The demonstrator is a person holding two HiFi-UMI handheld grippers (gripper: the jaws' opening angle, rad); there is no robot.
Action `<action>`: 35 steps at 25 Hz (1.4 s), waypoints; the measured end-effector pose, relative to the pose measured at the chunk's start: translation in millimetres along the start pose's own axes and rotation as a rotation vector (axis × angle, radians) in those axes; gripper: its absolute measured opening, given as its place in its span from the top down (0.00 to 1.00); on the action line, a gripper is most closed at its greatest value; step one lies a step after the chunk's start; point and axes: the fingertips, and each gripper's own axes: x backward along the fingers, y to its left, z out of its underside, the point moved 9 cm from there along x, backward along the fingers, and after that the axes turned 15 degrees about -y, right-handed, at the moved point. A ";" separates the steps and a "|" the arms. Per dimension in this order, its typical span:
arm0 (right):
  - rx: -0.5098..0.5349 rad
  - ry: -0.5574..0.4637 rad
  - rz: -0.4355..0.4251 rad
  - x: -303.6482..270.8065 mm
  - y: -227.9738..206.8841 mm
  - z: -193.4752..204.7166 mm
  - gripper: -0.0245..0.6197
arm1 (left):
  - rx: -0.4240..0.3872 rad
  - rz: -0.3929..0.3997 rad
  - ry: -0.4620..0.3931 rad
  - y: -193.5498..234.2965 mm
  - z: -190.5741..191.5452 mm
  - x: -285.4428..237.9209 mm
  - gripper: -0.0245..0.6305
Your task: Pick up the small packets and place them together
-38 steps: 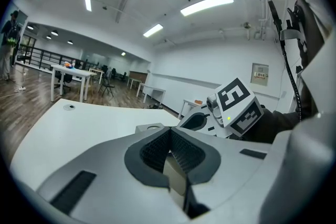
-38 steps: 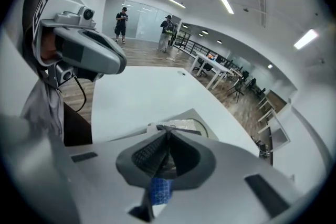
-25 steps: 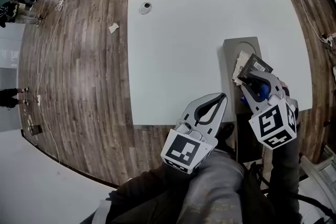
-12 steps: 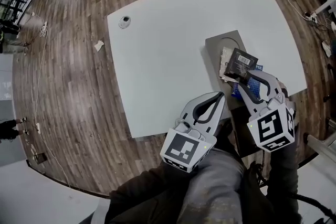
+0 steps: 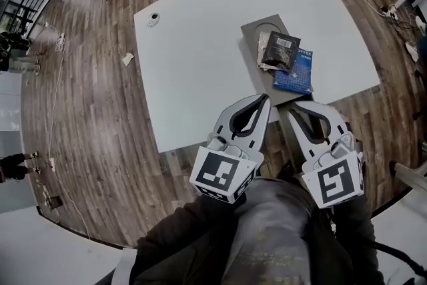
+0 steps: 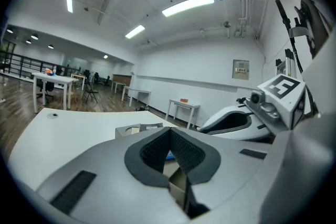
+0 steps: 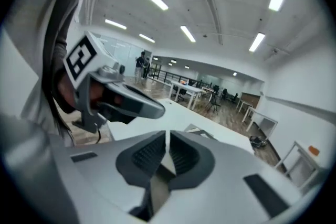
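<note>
The left gripper [image 5: 263, 98] is closed tight and holds nothing. The right gripper [image 5: 291, 107] has just been closing. Its jaws are almost together, with nothing between them. Just ahead of both grippers lies a blue packet [image 5: 294, 72]. A black packet [image 5: 280, 50] touches its far side, on a grey mat [image 5: 255, 29].

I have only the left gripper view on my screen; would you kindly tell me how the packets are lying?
Observer: Seen from the head view, they lie together on the grey board, with the black packet overlapping a pale packet.
Operator: Thank you. Where is the third one?
Observer: The blue packet lies nearer the person, and the black packet's edge overlaps it.
Operator: Is the right gripper carrying anything?
Observer: No. The right gripper has nothing between its jaws, which have just been closing and now stand together.
</note>
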 end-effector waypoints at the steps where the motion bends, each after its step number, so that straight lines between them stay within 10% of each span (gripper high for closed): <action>1: -0.049 -0.039 -0.014 14.3 17.0 1.2 0.95 | 0.001 -0.026 0.001 -8.0 3.2 10.1 0.96; 7: -0.367 -0.151 -0.054 75.0 83.3 28.3 0.95 | -0.046 -0.136 -0.008 -60.6 16.1 65.9 0.96; 22: -0.238 -0.434 0.129 131.8 59.7 -40.0 0.95 | -0.260 -0.047 -0.170 -144.9 -46.3 75.7 0.96; 35: -0.275 -0.404 0.154 121.3 47.4 -36.1 0.95 | -0.241 -0.016 -0.133 -135.7 -35.4 64.0 0.96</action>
